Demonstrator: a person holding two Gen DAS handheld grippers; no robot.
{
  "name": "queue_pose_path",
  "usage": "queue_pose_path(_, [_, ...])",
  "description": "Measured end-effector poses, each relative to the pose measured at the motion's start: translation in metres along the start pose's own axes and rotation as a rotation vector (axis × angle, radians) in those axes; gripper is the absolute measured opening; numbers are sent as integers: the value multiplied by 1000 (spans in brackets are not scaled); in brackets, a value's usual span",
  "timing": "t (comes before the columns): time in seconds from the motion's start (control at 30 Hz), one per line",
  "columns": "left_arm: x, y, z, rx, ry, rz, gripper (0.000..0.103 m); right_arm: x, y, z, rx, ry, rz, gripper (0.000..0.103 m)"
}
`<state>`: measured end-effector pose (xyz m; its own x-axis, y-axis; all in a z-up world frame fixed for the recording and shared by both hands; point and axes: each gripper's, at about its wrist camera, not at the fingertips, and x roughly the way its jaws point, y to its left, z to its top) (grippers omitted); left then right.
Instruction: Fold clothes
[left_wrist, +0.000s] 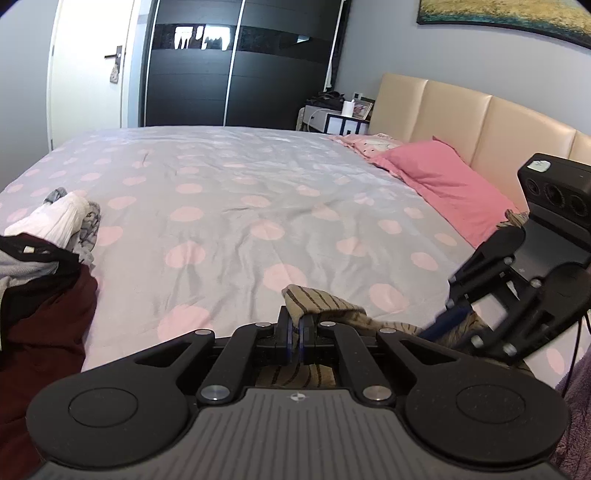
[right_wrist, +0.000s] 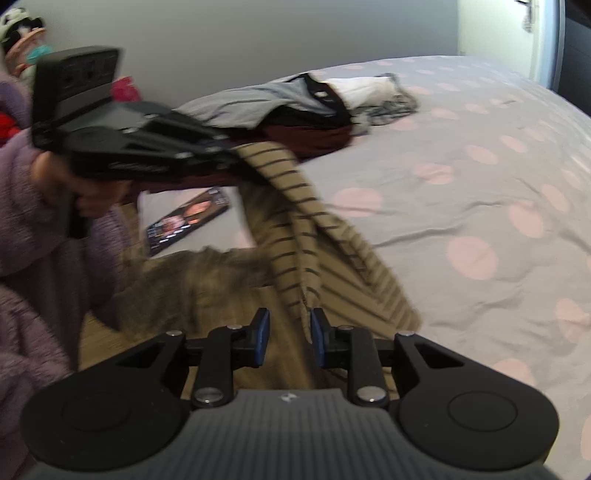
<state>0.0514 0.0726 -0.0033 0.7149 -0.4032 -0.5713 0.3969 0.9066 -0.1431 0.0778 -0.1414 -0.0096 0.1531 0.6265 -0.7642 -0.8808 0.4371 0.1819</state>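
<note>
Left tool (left_wrist: 295, 326) pinches striped garment (right_wrist: 295, 206) near bed (left_wrist: 229, 192) edge, right tool (right_wrist: 290, 330) spread around it; soft, limp, light—best gripped at hem corners.

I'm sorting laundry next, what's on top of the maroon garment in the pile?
On the maroon garment lie a black piece, a grey one and a white one. Anything underneath is covered.

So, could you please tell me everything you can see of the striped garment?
The striped garment is soft tan knit fabric with thin dark stripes. It is unfolded and bunched, hanging from the left gripper, whose jaws are shut on one edge. From there it drapes down to the spotted bedspread. A fold lies between the open right gripper fingers. Its lower part is blurred.
</note>
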Motion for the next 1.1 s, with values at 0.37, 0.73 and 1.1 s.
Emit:
queue_pose_path(0.37, [-15,-32,-9,95,-7,-16,1,-3,21,-15,-50,-5,-127,32])
queue_pose_path(0.73, [-20,-39,-13,131,-5,-12,1,16,16,-2,-133,33,-169,34])
queue_pose_path(1.1, [-23,-47,-14,180,-18,-39,14,-16,27,-10,-74,-10,-394,3])
